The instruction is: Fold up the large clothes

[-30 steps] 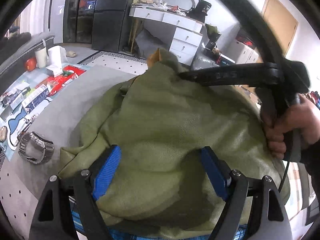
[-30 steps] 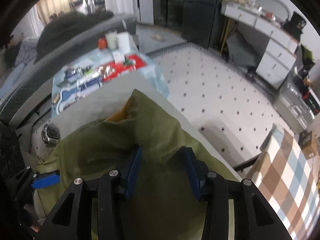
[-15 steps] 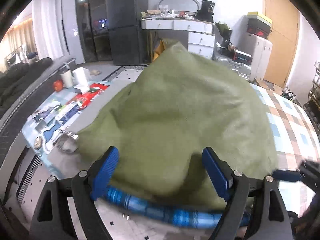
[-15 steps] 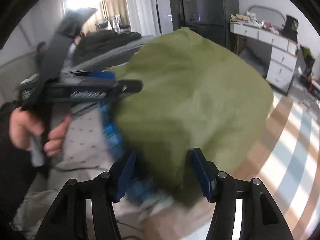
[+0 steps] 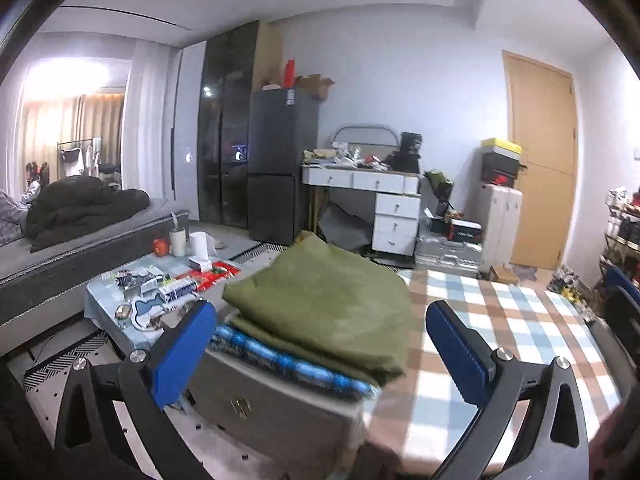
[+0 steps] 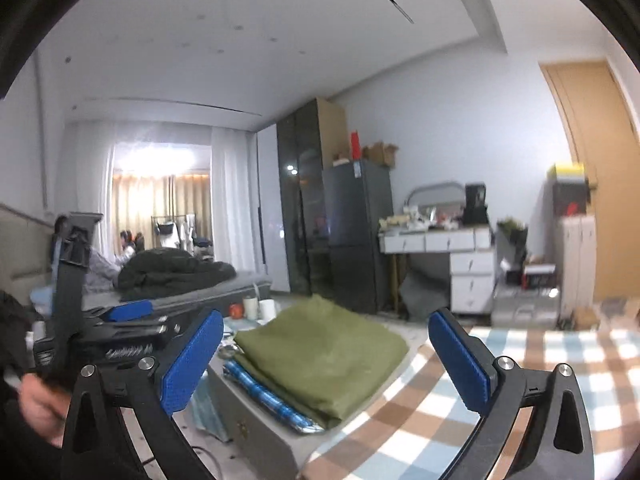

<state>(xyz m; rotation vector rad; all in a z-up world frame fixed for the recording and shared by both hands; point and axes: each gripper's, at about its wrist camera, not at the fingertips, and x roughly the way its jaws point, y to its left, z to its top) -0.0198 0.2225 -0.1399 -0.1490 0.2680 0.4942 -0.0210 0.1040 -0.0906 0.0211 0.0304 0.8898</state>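
Note:
A folded olive-green garment (image 5: 328, 304) lies flat on top of a folded blue plaid garment (image 5: 288, 364). Both rest on a grey box (image 5: 260, 404) at the edge of the checked cloth surface (image 5: 500, 340). My left gripper (image 5: 320, 348) hangs back from the pile; its jaws are opening wide, with nothing pressed between the blue pads (image 5: 184, 348). My right gripper (image 6: 324, 364) is also opening and apart from the green garment (image 6: 320, 352), which lies beyond its fingertips. In the right wrist view the left gripper (image 6: 120, 324) shows at the left, held by a hand (image 6: 36, 400).
A low table (image 5: 160, 288) with cups, packets and small items stands left of the pile. Behind it is a bed with a dark duvet (image 5: 80, 208). A black fridge (image 5: 280, 168), a cluttered white desk (image 5: 384, 200) and a wooden door (image 5: 540, 160) line the far wall.
Both grippers have let go of the green garment and drawn back and up. Their jaws have spread wide. The garment now lies folded on the plaid one.

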